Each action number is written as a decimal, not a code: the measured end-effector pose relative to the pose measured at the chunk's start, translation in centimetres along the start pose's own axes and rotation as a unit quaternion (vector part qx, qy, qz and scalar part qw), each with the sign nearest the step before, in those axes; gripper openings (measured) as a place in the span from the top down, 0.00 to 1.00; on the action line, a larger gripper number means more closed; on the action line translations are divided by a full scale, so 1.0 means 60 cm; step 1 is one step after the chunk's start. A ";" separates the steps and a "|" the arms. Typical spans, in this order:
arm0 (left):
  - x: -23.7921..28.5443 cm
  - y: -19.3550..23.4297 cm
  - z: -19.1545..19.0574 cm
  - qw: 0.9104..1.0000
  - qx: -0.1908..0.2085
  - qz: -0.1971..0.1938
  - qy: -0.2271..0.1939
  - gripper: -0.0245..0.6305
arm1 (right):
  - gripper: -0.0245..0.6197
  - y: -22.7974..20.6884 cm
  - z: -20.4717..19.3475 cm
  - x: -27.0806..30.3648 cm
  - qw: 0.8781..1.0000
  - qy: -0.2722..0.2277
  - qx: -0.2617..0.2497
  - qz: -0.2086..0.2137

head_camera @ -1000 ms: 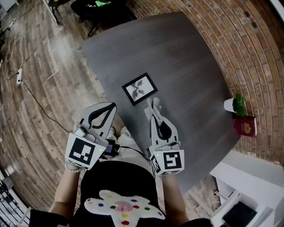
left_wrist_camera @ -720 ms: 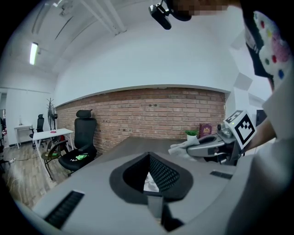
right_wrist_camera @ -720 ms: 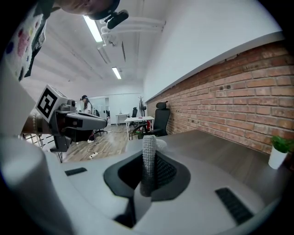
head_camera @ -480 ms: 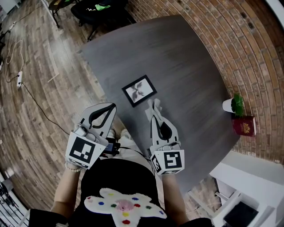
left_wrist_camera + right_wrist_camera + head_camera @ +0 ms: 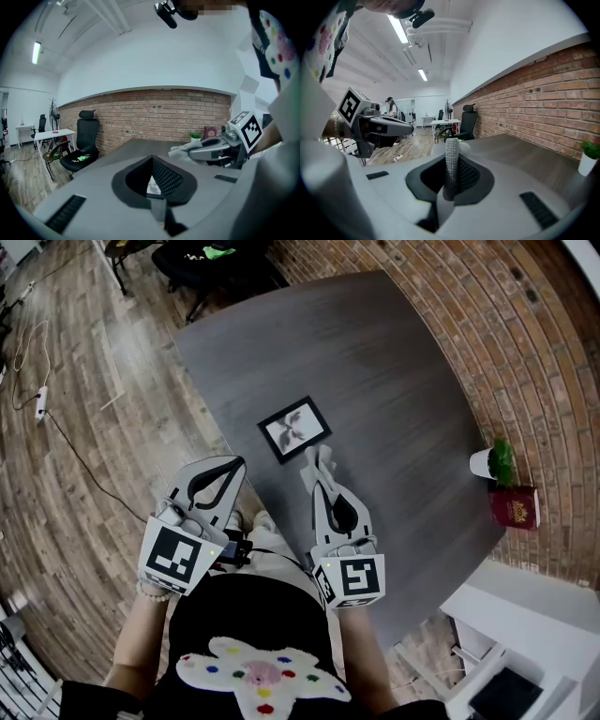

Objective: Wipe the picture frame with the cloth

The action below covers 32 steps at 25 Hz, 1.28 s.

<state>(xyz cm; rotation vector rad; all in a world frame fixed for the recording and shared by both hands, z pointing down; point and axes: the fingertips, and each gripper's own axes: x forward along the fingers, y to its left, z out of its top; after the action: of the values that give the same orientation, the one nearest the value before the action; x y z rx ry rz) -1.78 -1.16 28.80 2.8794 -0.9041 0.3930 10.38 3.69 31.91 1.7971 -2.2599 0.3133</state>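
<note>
Now at the near edge of the table [image 5: 394,381], I have the left gripper [image 5: 234,468] idle, its jaws pressed together on nothing. Beside it, the right gripper [image 5: 322,482] pinches the cloth [image 5: 317,463], and a pale wad of it bunches out past the tips. Just beyond the cloth the picture frame [image 5: 294,427] lies flat on the table, face up and apart from both grippers. I judge this to be the approach, with the wiping not yet begun. The next move calls for carrying the cloth forward and down onto the glass, pressing lightly so the frame does not slide. Far off stand a potted plant [image 5: 497,462] and a red book [image 5: 517,506].
</note>
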 end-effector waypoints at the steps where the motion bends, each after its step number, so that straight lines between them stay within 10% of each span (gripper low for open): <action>1: -0.001 0.000 -0.001 1.000 -0.001 0.000 0.001 0.95 | 0.92 0.001 0.000 0.000 1.000 0.000 0.000 0.001; 32: -0.001 0.005 -0.019 1.000 -0.014 0.005 0.012 0.95 | 0.92 0.009 -0.010 0.006 1.000 0.011 -0.007 0.008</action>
<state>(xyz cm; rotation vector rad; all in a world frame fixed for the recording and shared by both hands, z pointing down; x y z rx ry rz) -2.22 -1.19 29.90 2.8400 -0.9143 0.4120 9.82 3.67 32.58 1.7614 -2.2558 0.3175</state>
